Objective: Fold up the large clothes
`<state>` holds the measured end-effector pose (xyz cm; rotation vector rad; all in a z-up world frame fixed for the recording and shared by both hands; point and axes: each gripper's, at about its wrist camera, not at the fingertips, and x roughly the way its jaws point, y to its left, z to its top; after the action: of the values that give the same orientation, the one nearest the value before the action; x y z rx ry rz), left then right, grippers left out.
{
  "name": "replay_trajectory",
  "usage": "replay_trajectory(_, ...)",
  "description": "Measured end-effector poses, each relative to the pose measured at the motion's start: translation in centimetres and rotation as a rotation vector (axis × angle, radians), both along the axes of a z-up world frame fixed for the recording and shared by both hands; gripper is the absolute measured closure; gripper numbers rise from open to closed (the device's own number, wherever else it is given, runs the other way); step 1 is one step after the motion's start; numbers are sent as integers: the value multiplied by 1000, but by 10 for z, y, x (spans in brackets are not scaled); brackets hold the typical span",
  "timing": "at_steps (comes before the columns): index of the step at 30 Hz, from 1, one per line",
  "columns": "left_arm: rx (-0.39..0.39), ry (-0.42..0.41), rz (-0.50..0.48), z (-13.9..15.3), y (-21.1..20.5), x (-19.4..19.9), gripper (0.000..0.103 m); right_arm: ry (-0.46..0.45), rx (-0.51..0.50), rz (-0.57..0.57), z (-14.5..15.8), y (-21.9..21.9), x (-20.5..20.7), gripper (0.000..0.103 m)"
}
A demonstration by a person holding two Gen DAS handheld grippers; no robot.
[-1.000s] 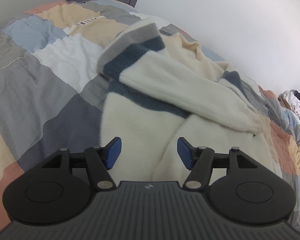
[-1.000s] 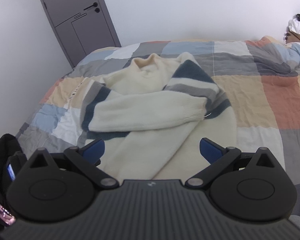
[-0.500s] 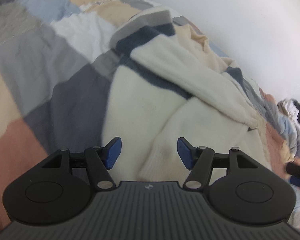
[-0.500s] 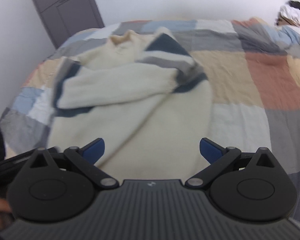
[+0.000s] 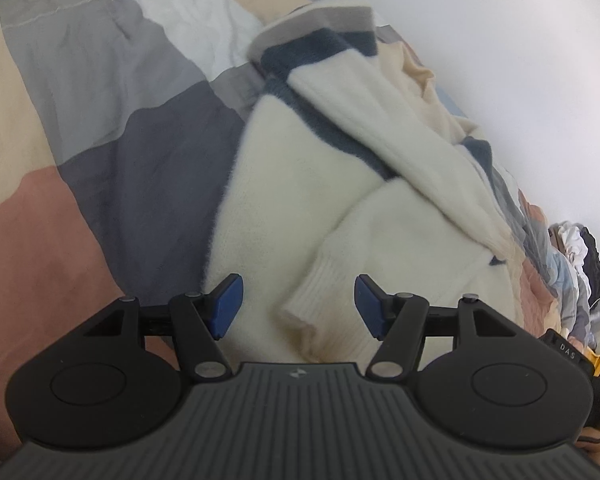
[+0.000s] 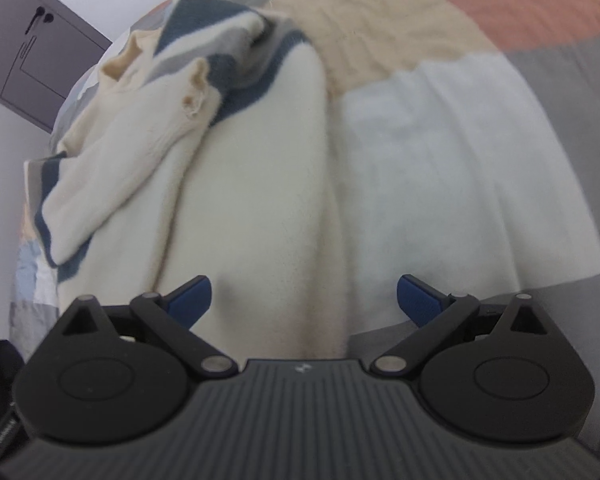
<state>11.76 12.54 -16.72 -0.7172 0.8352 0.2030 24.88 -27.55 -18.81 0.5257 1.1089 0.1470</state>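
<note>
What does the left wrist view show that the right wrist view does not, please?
Only the left wrist view shows a ribbed sleeve cuff lying between the open left gripper fingers, and a heap of clothes at the far end of the bed. Only the right wrist view shows the grey door and the sweater's collar, with the open right gripper over the hem. Both show the cream sweater with blue and grey stripes on the patchwork quilt.

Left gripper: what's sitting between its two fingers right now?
In the left wrist view, the ribbed cuff of a cream sweater sleeve lies between the open fingers of the left gripper, touching neither blue pad.
</note>
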Motion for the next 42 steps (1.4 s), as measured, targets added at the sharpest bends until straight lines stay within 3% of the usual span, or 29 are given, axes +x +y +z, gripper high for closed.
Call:
replay_trajectory(5, -37, -3, 34, -5, 9, -2, 36, 33, 125, 13, -11, 0, 2, 1)
replay_trajectory(8, -49, -9, 57, -5, 12, -3, 36, 26, 271, 80, -13, 7, 1, 1)
replay_trajectory(14, -19, -15, 128, 0, 18, -11, 36, -98, 452, 154, 6, 15, -8, 0)
replay_trajectory(17, -61, 3, 136, -7, 24, -9, 35, -118, 523, 124, 7, 9, -10, 1)
replay_trajectory(20, -113, 26, 113, -17, 25, -5, 35, -88, 493, 98, 1, 9, -7, 5)
replay_trajectory(27, -166, 36, 69, -28, 21, 2, 35, 37, 231, 55, -18, 15, -6, 38)
replay_trajectory(31, -200, -18, 30, -25, 18, 2, 35, 16, 234, 50, -18, 17, -7, 36)
replay_trajectory(33, -216, -44, -6, -22, 15, 4, 35, -16, 282, 61, -17, 16, -12, 35)
replay_trajectory(36, -186, -28, -21, -23, 10, 7, 35, -75, 326, 79, -11, 19, -15, 35)
replay_trajectory(42, -248, 9, 22, -39, 17, 14, 35, -53, 221, 119, -16, 30, -10, 35)
